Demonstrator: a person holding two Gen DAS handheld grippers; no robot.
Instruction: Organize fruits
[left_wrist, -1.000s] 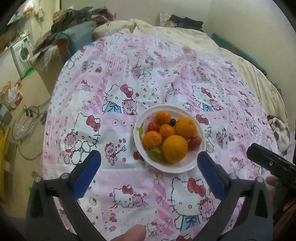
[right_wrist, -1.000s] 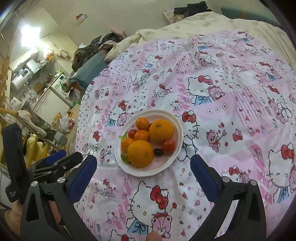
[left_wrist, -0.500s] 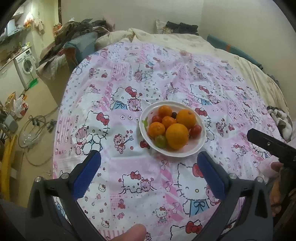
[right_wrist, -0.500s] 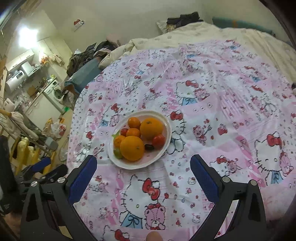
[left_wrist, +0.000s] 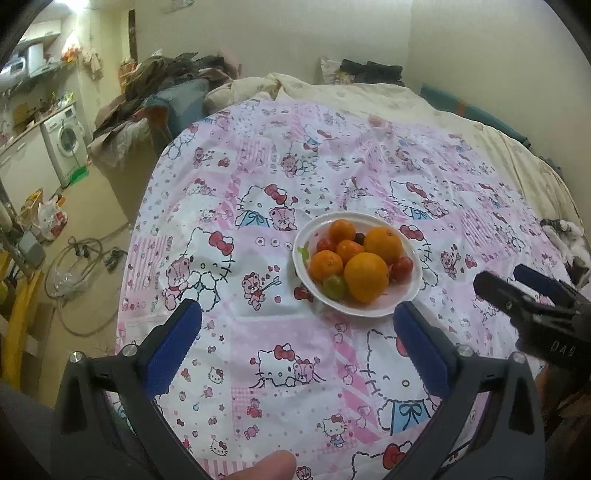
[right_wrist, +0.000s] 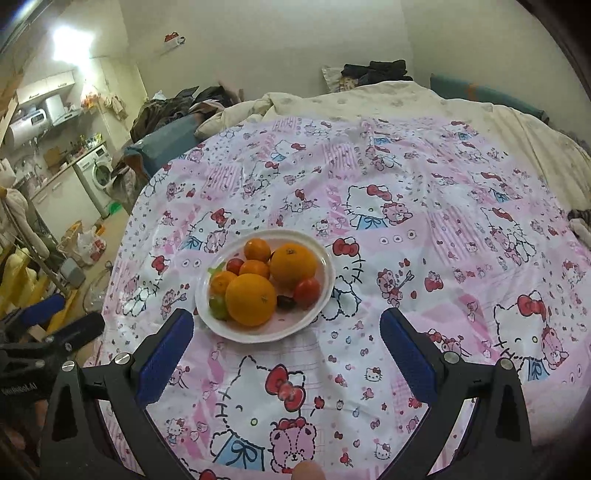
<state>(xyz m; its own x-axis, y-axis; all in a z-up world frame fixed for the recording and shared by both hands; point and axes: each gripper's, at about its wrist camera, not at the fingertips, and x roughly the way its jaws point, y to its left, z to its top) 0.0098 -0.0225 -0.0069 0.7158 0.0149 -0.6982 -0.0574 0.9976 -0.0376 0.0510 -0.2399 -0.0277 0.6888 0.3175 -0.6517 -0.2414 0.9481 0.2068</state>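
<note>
A white plate (left_wrist: 413, 291) (right_wrist: 325, 291) sits on the pink Hello Kitty cloth and holds two large oranges (left_wrist: 365, 277) (right_wrist: 251, 299), three small mandarins (left_wrist: 325, 264), cherry tomatoes (left_wrist: 402, 267) (right_wrist: 307, 291), a green grape (left_wrist: 334, 286) and a dark grape. My left gripper (left_wrist: 295, 339) is open and empty, near side of the plate. My right gripper (right_wrist: 286, 343) is open and empty, also just short of the plate. Each gripper shows in the other's view at the edge (left_wrist: 532, 299) (right_wrist: 55, 325).
The cloth (left_wrist: 295, 177) covers a bed with a cream duvet (right_wrist: 406, 99) at the far end. To the left the bed edge drops to a floor with cables, bags and a washing machine (left_wrist: 68, 142). Clothes pile at the back left (left_wrist: 166, 74).
Both grippers have pulled back and tilted up, so the plate looks smaller and farther and more of the room shows. The fruit has not moved.
</note>
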